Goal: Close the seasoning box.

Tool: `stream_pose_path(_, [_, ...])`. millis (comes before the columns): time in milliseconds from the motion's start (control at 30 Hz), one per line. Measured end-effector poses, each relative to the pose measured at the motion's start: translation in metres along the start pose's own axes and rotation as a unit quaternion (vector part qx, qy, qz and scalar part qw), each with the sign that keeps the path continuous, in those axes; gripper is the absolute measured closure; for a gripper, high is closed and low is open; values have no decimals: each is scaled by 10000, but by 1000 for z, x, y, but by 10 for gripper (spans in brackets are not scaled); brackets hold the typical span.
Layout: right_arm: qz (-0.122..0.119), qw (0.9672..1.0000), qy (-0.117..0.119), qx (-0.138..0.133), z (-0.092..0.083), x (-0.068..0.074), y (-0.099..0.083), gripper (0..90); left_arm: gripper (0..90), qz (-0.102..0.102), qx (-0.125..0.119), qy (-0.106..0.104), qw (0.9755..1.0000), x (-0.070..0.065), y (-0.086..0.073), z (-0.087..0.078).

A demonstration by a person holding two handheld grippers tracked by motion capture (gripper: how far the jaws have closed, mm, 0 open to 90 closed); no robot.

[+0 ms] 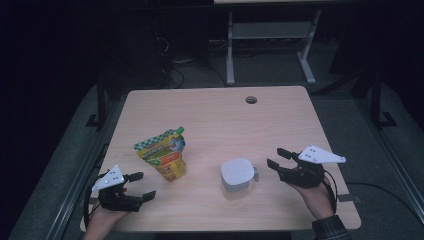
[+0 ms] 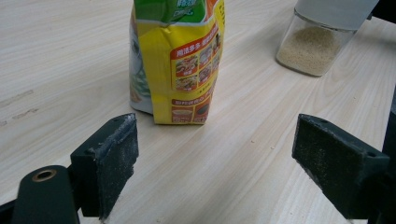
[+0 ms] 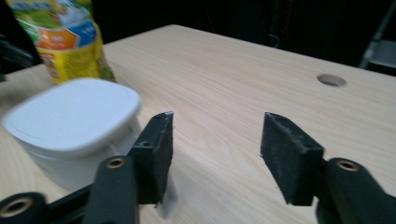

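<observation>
While both tongs (image 1: 141, 185) (image 1: 275, 157) gape empty, the white-lidded clear jar (image 1: 236, 176) stands upright holding pale grains.

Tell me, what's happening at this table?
A person sits at a wooden table with a two-jaw gripper in each hand. The right gripper is open beside a white-lidded container, not gripping it. The left gripper is open too, near a yellow-green snack pouch that stands upright.
</observation>
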State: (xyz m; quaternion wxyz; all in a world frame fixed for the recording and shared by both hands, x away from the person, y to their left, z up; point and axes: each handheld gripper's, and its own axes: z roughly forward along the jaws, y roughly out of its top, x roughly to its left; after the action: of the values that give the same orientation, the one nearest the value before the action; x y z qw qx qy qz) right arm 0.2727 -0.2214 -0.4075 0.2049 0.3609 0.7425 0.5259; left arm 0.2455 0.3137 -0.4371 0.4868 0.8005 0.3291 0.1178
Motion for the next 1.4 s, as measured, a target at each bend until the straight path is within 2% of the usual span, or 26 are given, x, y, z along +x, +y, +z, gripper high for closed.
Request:
stream_pose_path(167, [17, 9996, -189, 226, -3, -6, -13, 356, 142, 50, 19, -9, 10000, 1, 0, 2])
stream_pose_path(367, [55, 9986, -290, 441, -5, -9, -23, 290, 141, 30, 18, -5, 10000, 1, -1, 1])
stream_pose_path(633, [151, 9977, -352, 553, -9, -11, -38, 226, 141, 38, 50, 10, 10000, 2, -3, 3])
stream_pose_path(700, [154, 9973, -449, 551, -8, -10, -43, 209, 141, 38, 57, 14, 10000, 2, -3, 3])
stream_pose_path(733, [61, 9970, -522, 566, -7, -9, -48, 177, 141, 53, 87, 24, 9999, 2, -4, 4])
stream_pose_path(867, [1, 9969, -554, 554, -7, -6, -55, 164, 140, 33, 92, 45, 9999, 3, -5, 5])
stream_pose_path(1033, [56, 9966, -592, 572, -8, -4, -61, 143, 140, 34, 105, 57, 9999, 4, -6, 5])
stream_pose_path(1067, [115, 9964, -610, 578, -9, -3, -65, 139, 140, 33, 157, 52, 9999, 4, -7, 7])
stream_pose_path(1400, [134, 9948, -727, 707, -6, -9, -74, 137, 139, 107, 424, 107, 9990, 5, -9, 13])
